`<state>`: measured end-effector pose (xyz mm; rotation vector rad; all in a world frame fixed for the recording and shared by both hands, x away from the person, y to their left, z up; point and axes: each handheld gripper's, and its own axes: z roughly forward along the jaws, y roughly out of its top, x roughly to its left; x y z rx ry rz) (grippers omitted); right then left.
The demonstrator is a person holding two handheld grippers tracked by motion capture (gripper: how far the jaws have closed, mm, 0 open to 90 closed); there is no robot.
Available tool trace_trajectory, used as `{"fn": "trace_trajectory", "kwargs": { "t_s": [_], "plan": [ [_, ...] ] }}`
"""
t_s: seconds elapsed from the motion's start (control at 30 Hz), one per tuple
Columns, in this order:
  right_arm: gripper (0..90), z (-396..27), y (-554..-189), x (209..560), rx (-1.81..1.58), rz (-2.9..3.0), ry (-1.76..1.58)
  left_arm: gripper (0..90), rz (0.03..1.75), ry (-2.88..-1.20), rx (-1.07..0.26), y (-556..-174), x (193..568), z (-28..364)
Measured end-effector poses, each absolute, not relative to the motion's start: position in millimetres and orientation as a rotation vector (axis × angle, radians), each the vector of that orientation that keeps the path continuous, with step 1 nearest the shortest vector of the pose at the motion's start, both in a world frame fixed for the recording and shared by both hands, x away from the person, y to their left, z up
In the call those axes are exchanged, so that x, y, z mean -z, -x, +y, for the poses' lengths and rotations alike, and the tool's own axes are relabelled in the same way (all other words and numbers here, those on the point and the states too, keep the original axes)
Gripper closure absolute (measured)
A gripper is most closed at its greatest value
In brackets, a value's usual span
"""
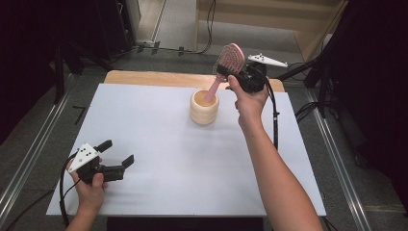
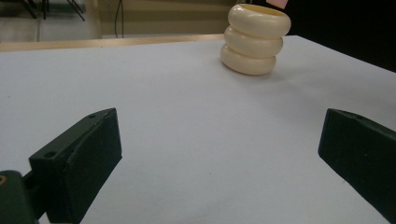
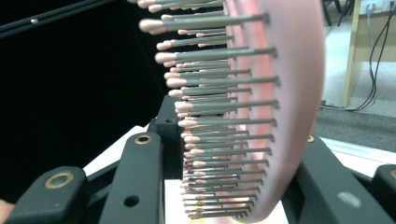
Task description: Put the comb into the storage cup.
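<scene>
Right gripper (image 1: 230,72): clamped on the pink hairbrush (image 1: 226,65), jaws shut across the lower part of its head; in the right gripper view one jaw sits on the bristle side and the other against the smooth back.
Hairbrush position: held tilted, head above the gripper and handle slanting down from it, with the handle tip inside the mouth of the cream holder (image 1: 204,107).
Hairbrush handling: probably light and stiff plastic; the smooth back looks slippery, and the thin bristles (image 3: 219,84) would bend under a jaw, so the grip may twist.
Where to hold: the neck or handle looks the firmer place, solid on both faces; the present grip on the head works but leans on bristles.
Cream holder: just below the right gripper, a ribbed pot of three stacked rings, upright; likely light enough to tip if the handle pushes on its rim.
Left gripper (image 1: 116,158): well apart from the right one, near the table's close edge, jaws spread wide, nothing between them.
Table (image 1: 159,144): flat white top.
</scene>
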<state>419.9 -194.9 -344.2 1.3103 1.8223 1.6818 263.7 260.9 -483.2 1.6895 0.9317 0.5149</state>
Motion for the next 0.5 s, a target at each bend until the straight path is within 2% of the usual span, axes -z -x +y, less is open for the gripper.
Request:
{"fn": "trace_trajectory", "kwargs": {
  "t_s": [0.5],
  "plan": [
    [61.2, -182, -429, 358, -1.654, 1.841, -1.273, 0.0, 0.923, -1.694, -0.515, -264, 483, 260]
  ]
}}
